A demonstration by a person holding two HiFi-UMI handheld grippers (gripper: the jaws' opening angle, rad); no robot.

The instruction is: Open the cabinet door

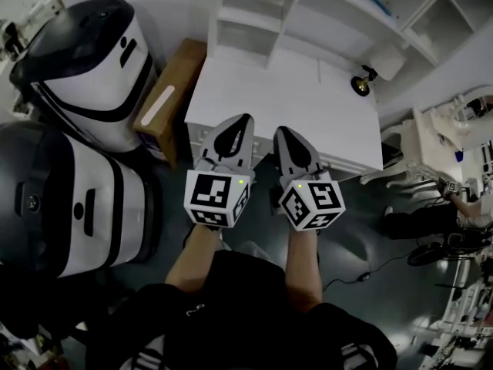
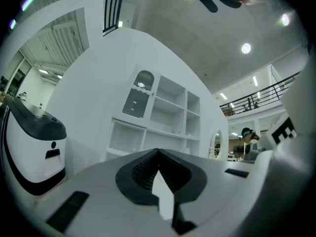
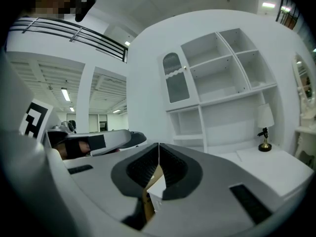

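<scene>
A white cabinet (image 1: 285, 91) with a flat top and an open shelf unit (image 1: 254, 14) above it stands straight ahead. In the shelf unit's upper left is a small door with an arched grille (image 2: 139, 95) (image 3: 174, 78), which is closed. My left gripper (image 1: 243, 120) and right gripper (image 1: 282, 131) are side by side at the cabinet's front edge, pointing level at it. Neither touches it. The left gripper (image 2: 158, 151) has its tips together, with nothing between them. My right gripper (image 3: 158, 144) is likewise shut and empty.
Two large white-and-black machines (image 1: 85, 60) (image 1: 62, 199) stand at the left, and a cardboard box (image 1: 171, 91) leans beside the cabinet. A small lamp (image 1: 362, 83) sits on the cabinet's top right. White furniture (image 1: 431, 137), a person (image 1: 462, 199) and floor cables are at the right.
</scene>
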